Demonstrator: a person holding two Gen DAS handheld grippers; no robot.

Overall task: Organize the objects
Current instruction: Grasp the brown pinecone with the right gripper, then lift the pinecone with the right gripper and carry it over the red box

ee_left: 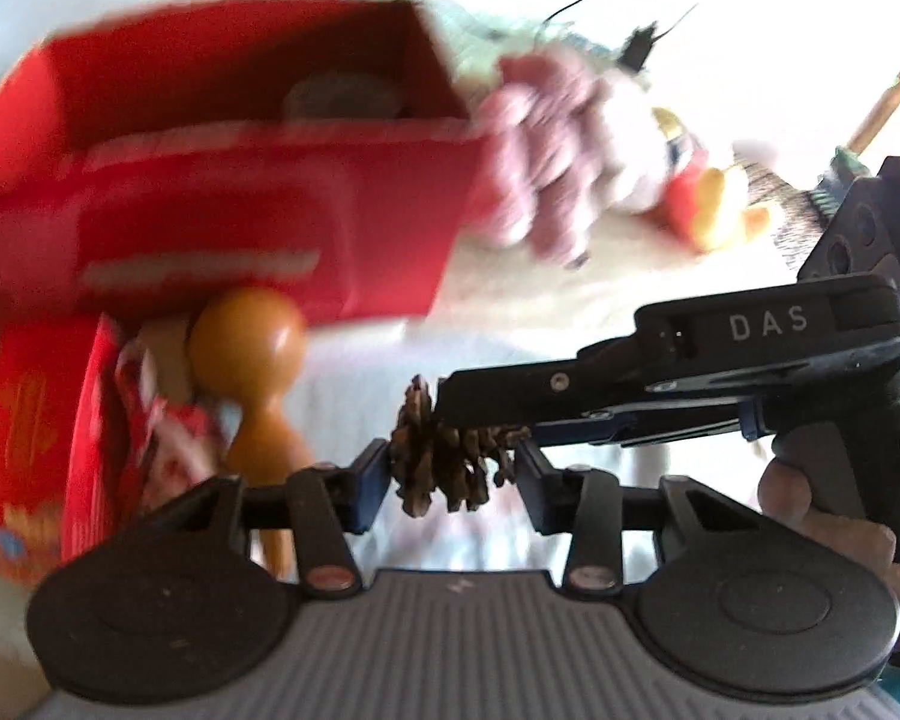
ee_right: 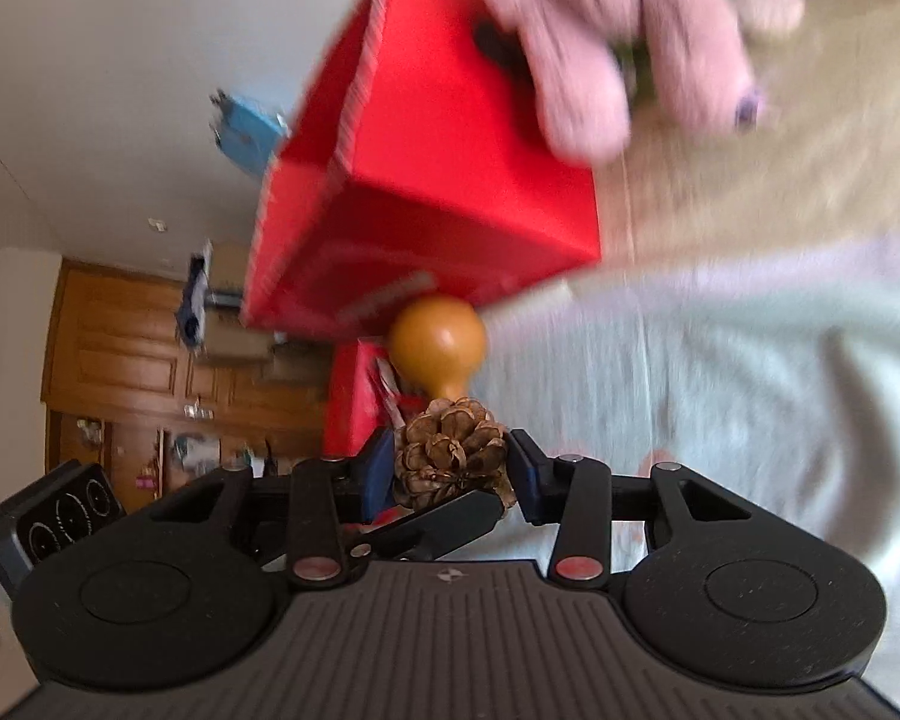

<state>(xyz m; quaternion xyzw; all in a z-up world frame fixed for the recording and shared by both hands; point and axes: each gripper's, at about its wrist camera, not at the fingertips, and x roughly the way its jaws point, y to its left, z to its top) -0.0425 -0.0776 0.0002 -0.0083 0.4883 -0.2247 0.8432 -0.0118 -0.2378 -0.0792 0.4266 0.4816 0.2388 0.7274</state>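
A brown pine cone (ee_left: pixel 444 462) sits between the pads of my left gripper (ee_left: pixel 450 474), which is shut on it. My right gripper (ee_left: pixel 486 420) reaches in from the right and clamps the same cone from above. In the right wrist view the pine cone (ee_right: pixel 450 456) is pinched in my right gripper (ee_right: pixel 453 465), with a left finger (ee_right: pixel 444 519) under it. An open red box (ee_left: pixel 258 180) stands behind, blurred. An orange gourd-shaped piece (ee_left: pixel 252 354) lies in front of it.
A pink plush toy (ee_left: pixel 546 162) leans on the box's right side, with a yellow and red plush (ee_left: pixel 708 204) beyond. Red packaging (ee_left: pixel 30 420) lies at the left. Everything rests on a pale sheet (ee_right: pixel 720 390). Wooden cabinets (ee_right: pixel 126 348) stand in the background.
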